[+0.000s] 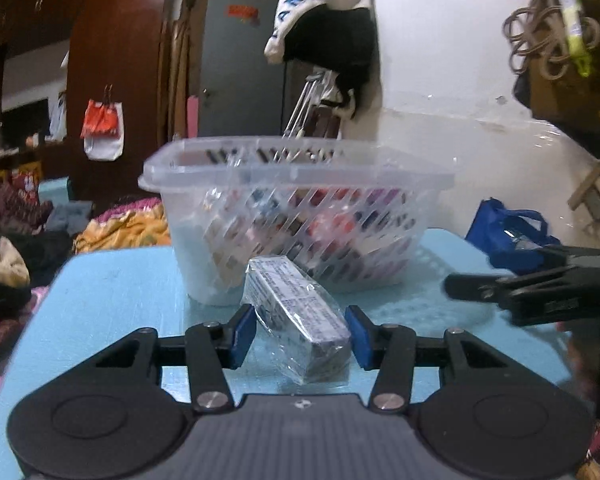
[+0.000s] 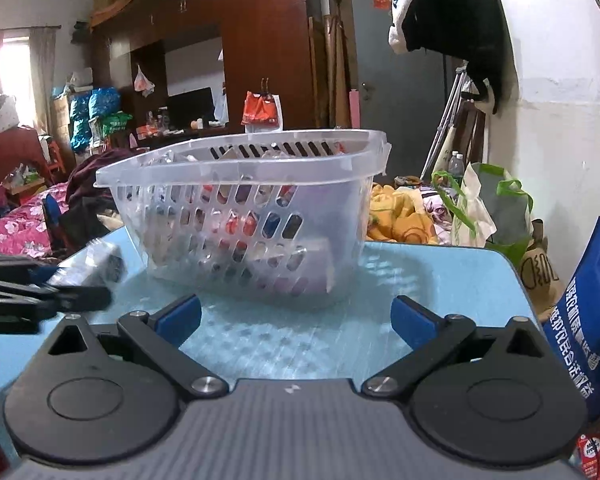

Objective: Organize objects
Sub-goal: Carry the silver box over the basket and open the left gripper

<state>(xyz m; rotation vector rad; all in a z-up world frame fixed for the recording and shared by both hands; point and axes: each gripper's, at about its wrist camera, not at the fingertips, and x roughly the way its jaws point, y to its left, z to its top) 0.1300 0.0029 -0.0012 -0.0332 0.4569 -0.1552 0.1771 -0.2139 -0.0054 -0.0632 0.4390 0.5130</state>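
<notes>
A packet in clear wrap with printed text lies on the light blue table, just in front of a clear slotted plastic basket. My left gripper is shut on the packet, a blue pad at each long side. The basket holds several colourful small items. In the right wrist view the basket stands straight ahead and the packet shows blurred at the left, in the left gripper. My right gripper is open above the table with nothing between its fingers.
A blue shopping bag stands at the table's right edge, with a green-handled bag behind it. A bed with heaped clothes lies beyond the table. A white wall with a hanging cap is close on the right.
</notes>
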